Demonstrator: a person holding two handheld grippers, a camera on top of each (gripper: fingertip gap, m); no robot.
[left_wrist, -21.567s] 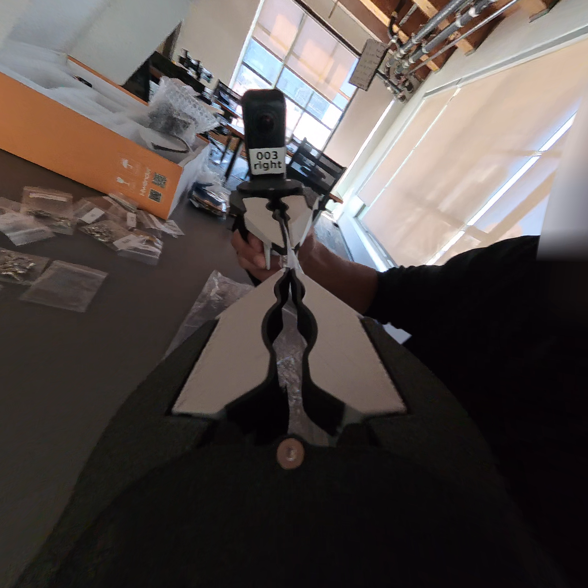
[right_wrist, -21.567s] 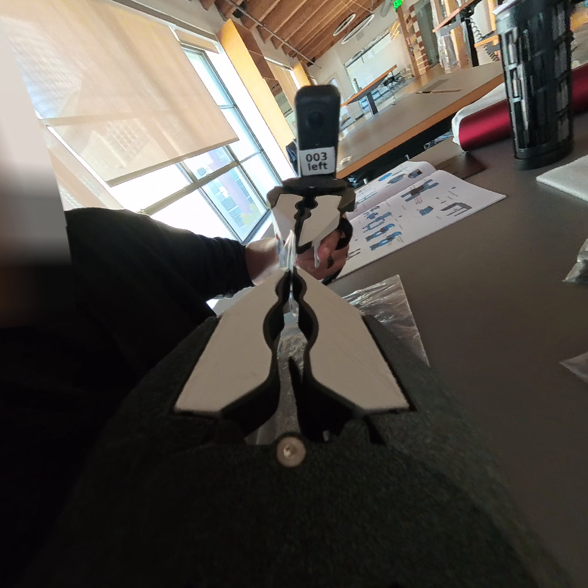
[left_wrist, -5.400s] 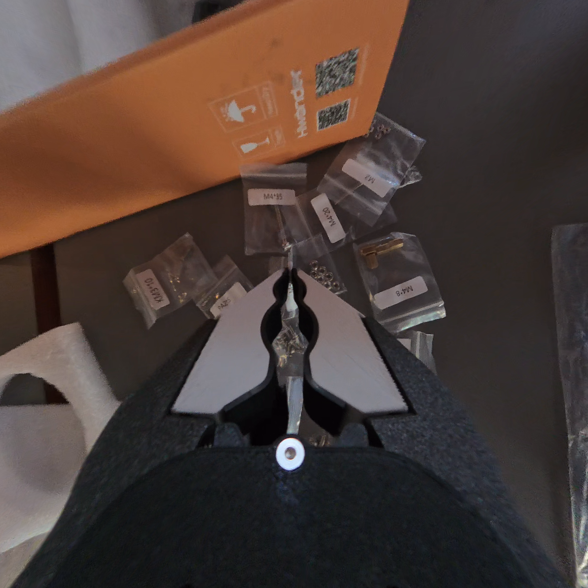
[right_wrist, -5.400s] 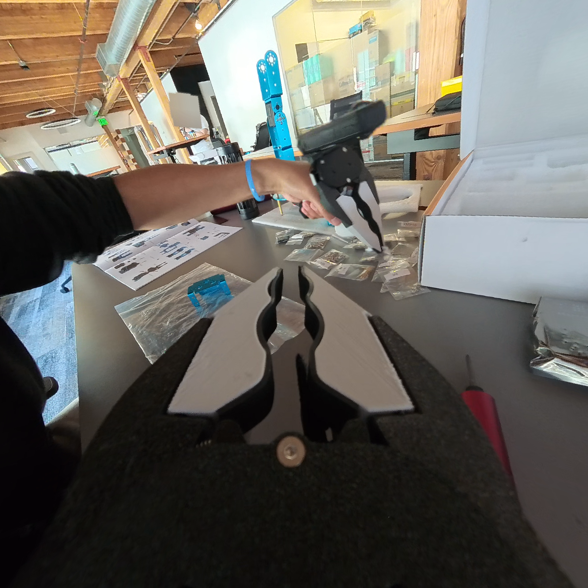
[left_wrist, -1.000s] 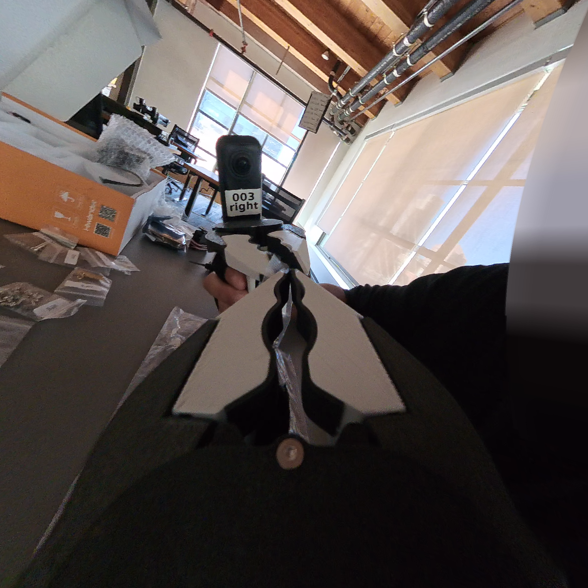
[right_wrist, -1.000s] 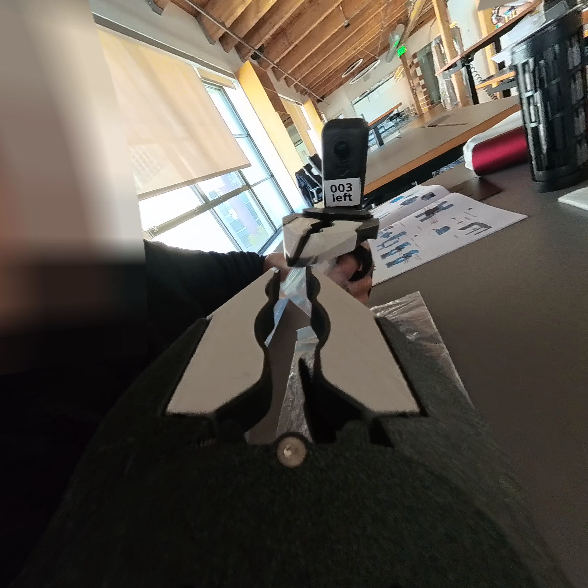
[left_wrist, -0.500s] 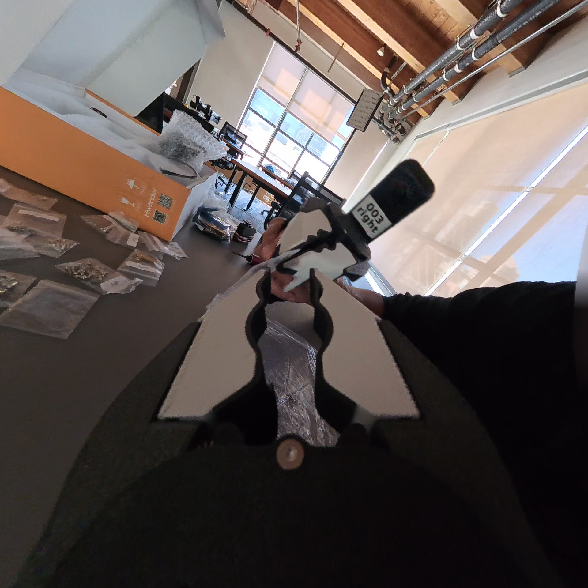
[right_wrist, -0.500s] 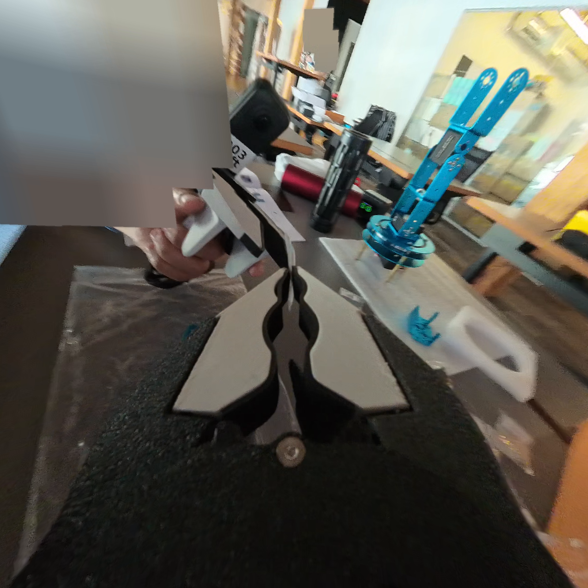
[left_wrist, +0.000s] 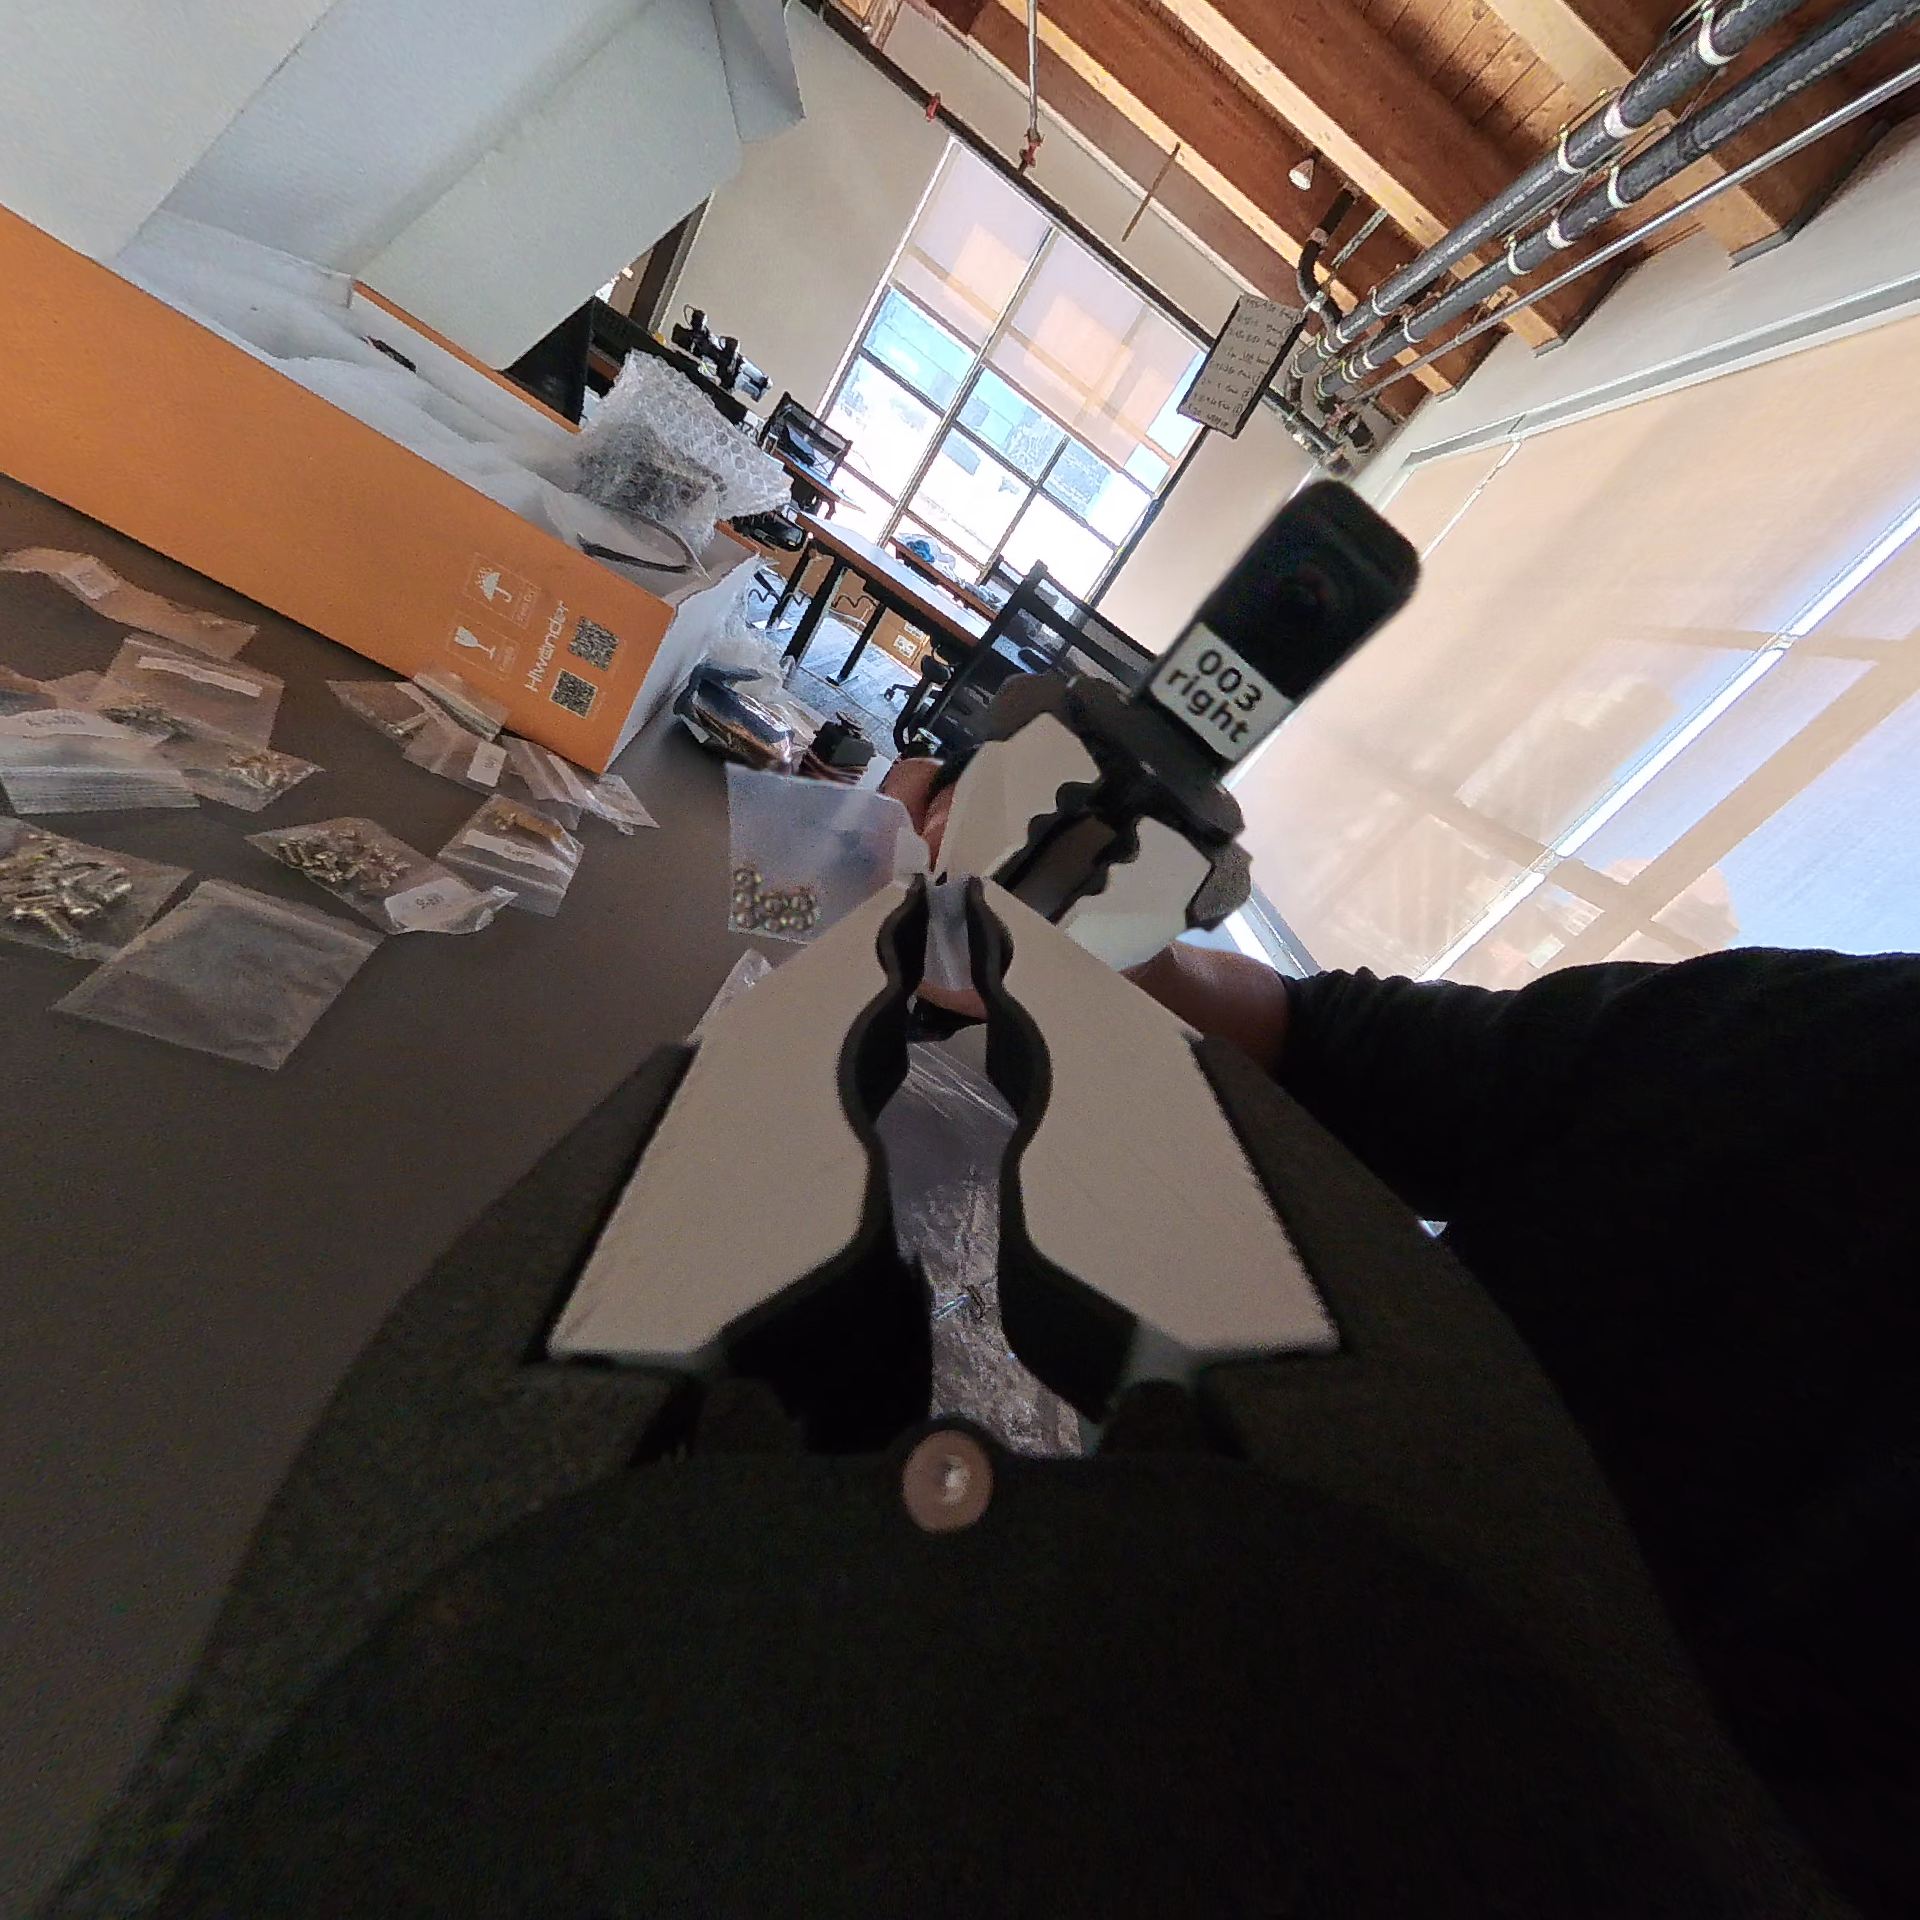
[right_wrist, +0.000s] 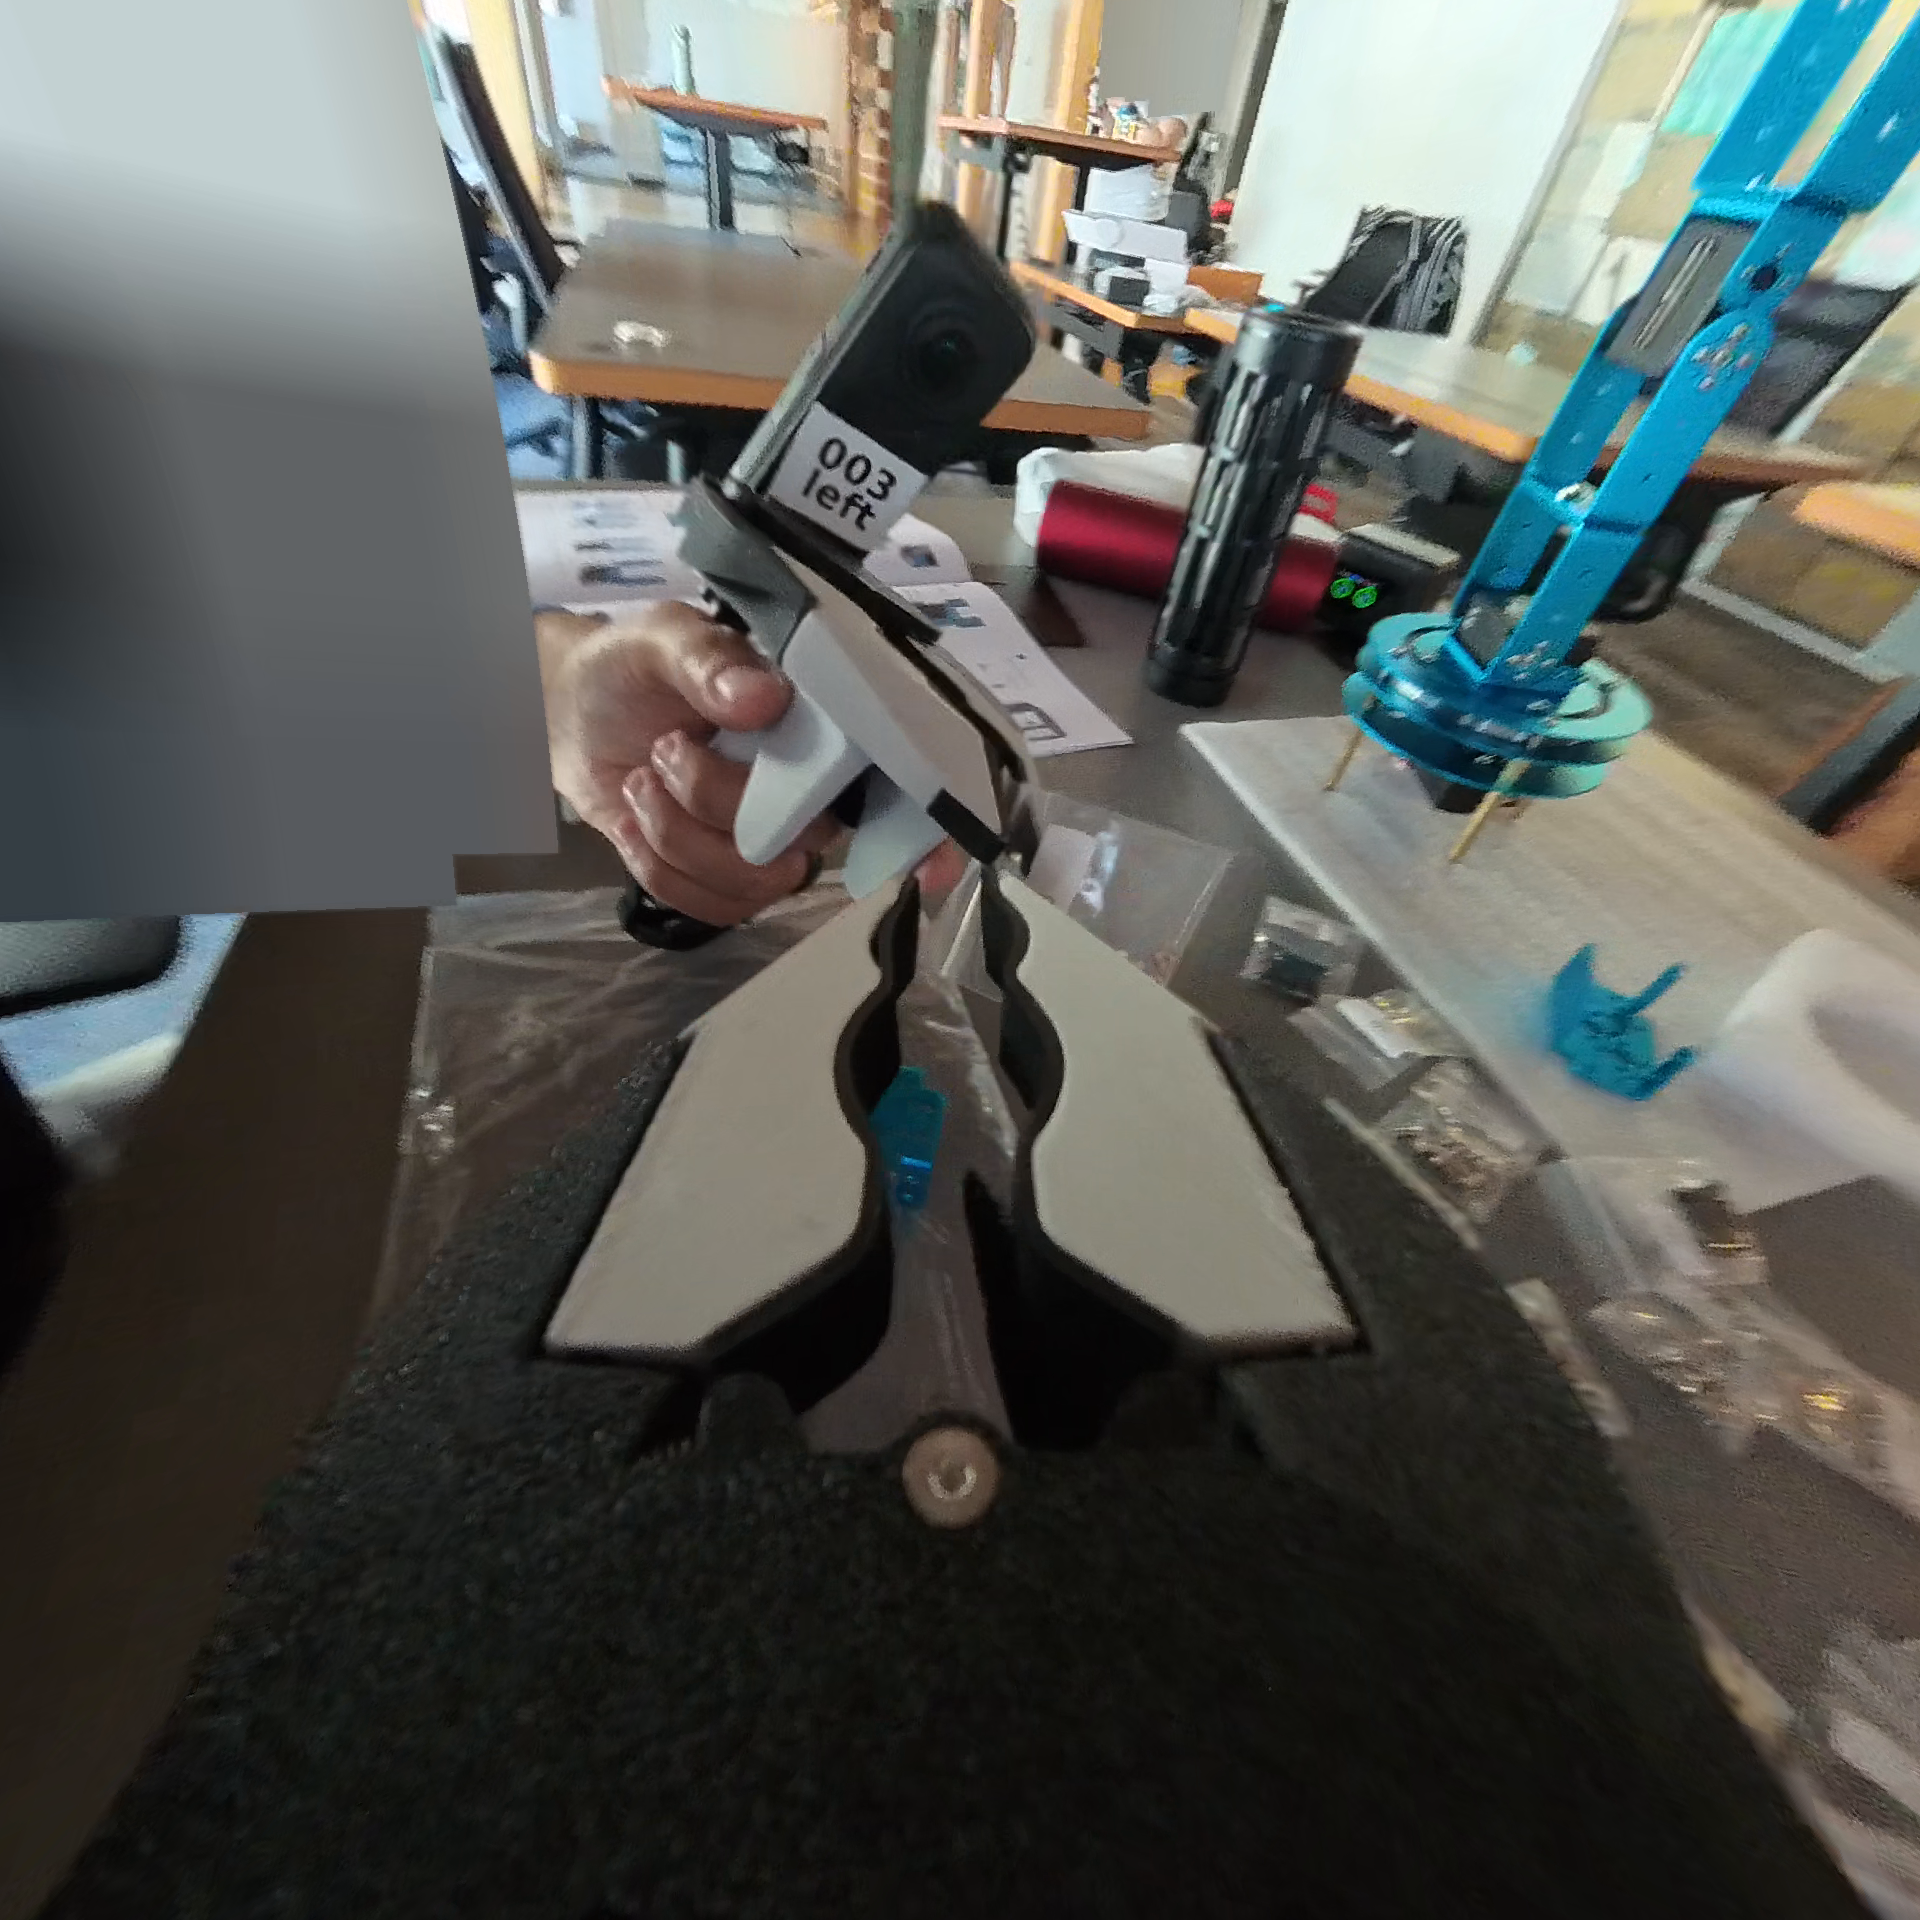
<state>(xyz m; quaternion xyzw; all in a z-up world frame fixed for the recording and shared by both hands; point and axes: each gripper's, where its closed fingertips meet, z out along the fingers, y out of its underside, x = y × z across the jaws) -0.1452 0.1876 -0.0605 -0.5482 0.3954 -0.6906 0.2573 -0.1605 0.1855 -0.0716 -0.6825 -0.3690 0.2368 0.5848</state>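
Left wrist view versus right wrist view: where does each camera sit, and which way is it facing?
Left wrist view: on the left gripper, facing windows across the dark table; shows its own fingers, the right gripper, a dark sleeve.
Right wrist view: on the right gripper, facing the blue arm; shows the left hand.
Shared: small clear bag between both grippers.

An open-plan office used as a robotics workshop was shown. Exposed timber beams (left_wrist: 1278, 99) and metal pipes (left_wrist: 1621, 145) were seen overhead, with tall windows (left_wrist: 997, 416) partly covered by roller blinds (left_wrist: 1558, 727). Rows of wooden desks (right_wrist: 748, 312) were set behind a dark worktable (left_wrist: 187, 1195), on which an opened orange box (left_wrist: 312, 520), small bags of screws (left_wrist: 332, 857), a printed assembly manual (right_wrist: 997, 665) and a half-built blue metal robot arm (right_wrist: 1621, 447) were laid out.
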